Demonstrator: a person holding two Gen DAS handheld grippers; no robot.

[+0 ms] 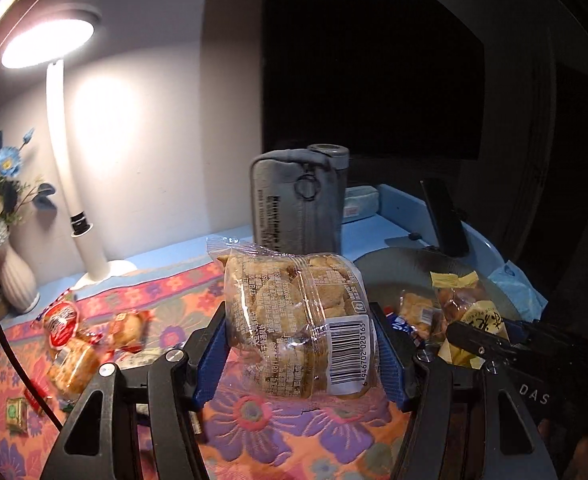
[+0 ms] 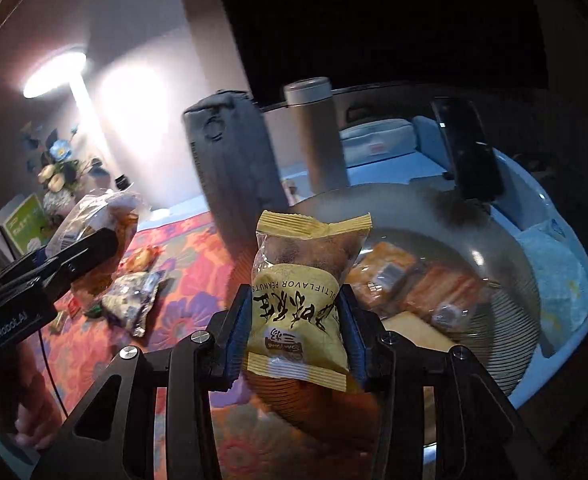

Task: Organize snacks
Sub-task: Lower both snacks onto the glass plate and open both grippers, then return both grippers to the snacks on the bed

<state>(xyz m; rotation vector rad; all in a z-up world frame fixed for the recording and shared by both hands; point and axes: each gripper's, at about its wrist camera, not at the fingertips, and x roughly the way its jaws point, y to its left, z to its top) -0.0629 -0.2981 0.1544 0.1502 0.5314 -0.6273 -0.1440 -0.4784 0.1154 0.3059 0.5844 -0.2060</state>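
Left wrist view
- Left gripper: fingers closed on clear biscuit pack, barcode facing camera, pack lifted clear of floral cloth.
- Basin: grey, round, toward right edge of bench; several wrapped snacks already inside. Count unclear.
- Left on cloth: red-labelled pack, orange bun pack, another bun pack, small green sweet, all toward left edge of bench.
- Right gripper: seen at right beside basin, yellow packet in it.

Right wrist view
- Right gripper: fingers pinched on yellow peanut packet, packet upright, held off the cloth just beside near rim of basin.
- Basin contents: orange-wrapped packs and a pale flat pack lying in it.
- Left on cloth: purple-and-white pack and small sweets near it, left of centre.
- Left gripper: at left, biscuit pack in its fingers.

Progress (judgement)
- Done: part of the snacks gathered in basin.
- In hand: two packs carried, neither yet over or in basin.
- Remaining: both held packs to drop; about half a dozen loose items to collect from left part of cloth.
- Stage: roughly midway.
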